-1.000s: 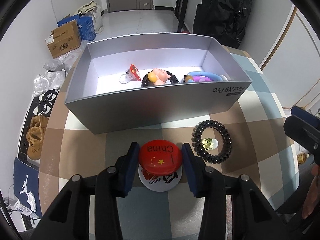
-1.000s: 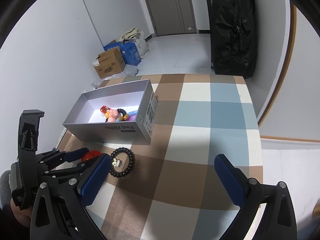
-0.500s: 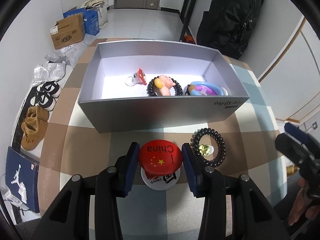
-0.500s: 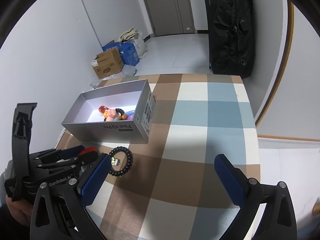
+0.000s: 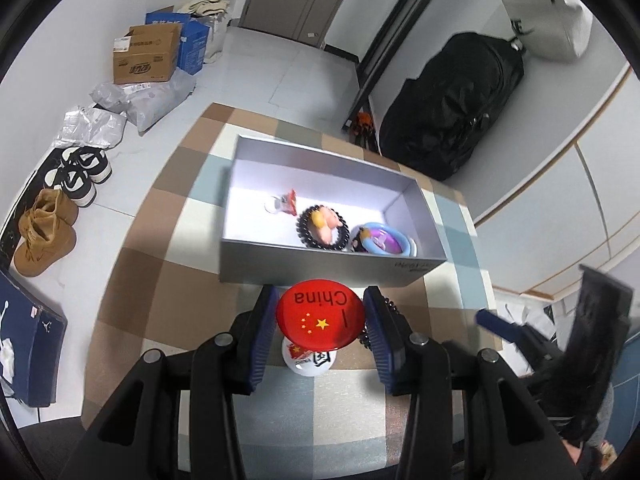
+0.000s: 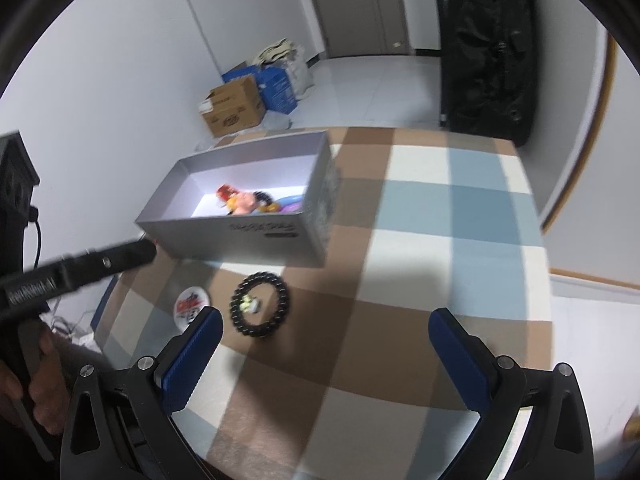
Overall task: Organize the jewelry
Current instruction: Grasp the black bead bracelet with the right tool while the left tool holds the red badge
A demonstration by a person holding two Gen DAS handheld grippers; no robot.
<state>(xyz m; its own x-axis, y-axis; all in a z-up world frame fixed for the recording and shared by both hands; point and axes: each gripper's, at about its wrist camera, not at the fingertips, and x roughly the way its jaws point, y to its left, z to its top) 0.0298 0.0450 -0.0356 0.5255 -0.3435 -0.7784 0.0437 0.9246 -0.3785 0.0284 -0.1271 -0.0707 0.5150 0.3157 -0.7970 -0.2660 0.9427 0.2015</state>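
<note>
My left gripper is shut on a red round "China" badge and holds it well above the table, in front of the grey open box. A white badge lies on the table below it, also seen in the right wrist view. A black bead bracelet with a small yellow-green charm inside lies beside it. The box holds a black bracelet with a pink figure, a red ring and blue-purple bangles. My right gripper is open and empty above the checked tablecloth.
Checked tablecloth covers the table. Cardboard boxes, shoes and bags lie on the floor at left. A large black bag stands behind the table. The left tool's arm crosses the right view.
My left gripper has lifted the red badge high off the white badge. The right gripper has swung closer to the bracelet and box.
</note>
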